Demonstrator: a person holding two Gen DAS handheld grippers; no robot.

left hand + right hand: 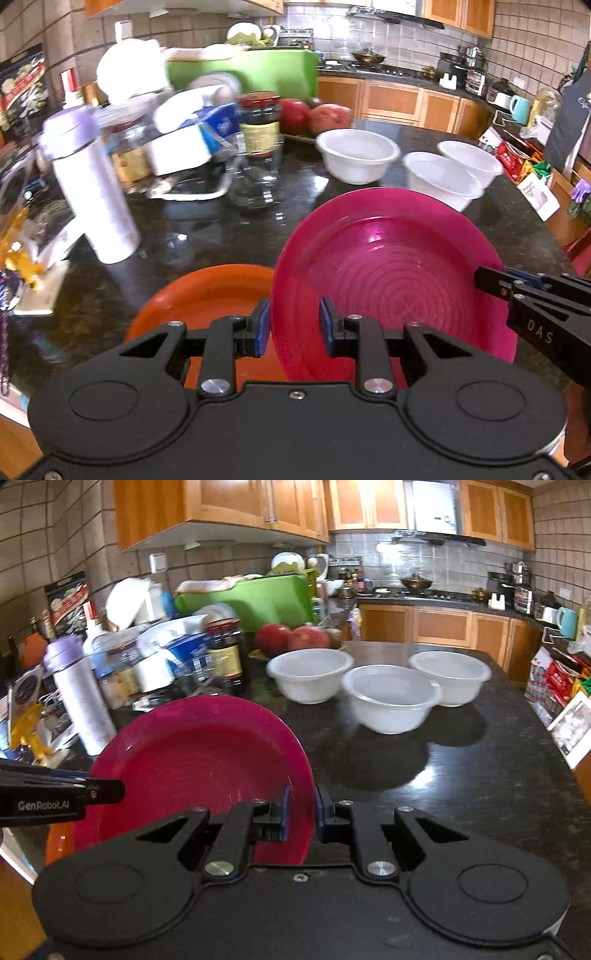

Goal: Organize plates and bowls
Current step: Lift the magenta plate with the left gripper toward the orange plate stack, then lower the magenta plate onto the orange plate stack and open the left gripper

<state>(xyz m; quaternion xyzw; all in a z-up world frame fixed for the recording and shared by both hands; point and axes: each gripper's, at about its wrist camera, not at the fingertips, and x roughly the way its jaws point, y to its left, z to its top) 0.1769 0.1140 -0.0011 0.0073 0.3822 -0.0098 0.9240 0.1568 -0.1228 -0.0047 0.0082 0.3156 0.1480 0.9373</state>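
The right gripper (301,812) is clamped on the rim of the pink plate (195,753), which is tilted above the orange plate (207,295). The left gripper (294,325) straddles the pink plate's opposite rim, jaws apart. Three white bowls (391,698) stand on the desk (480,775) beyond the pink plate.

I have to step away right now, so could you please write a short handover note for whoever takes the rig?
Right gripper: jaws shut on the right rim of the magenta plate, holding it tilted above the counter.
Left gripper: jaws open astride the plate's left rim, not clamped.
Orange plate: flat on the black counter, partly beneath the magenta one.
Three white bowls: standing separately farther back, unstacked.
Done: magenta plate lifted.
Left: probably set it on the orange plate, then nest the bowls.
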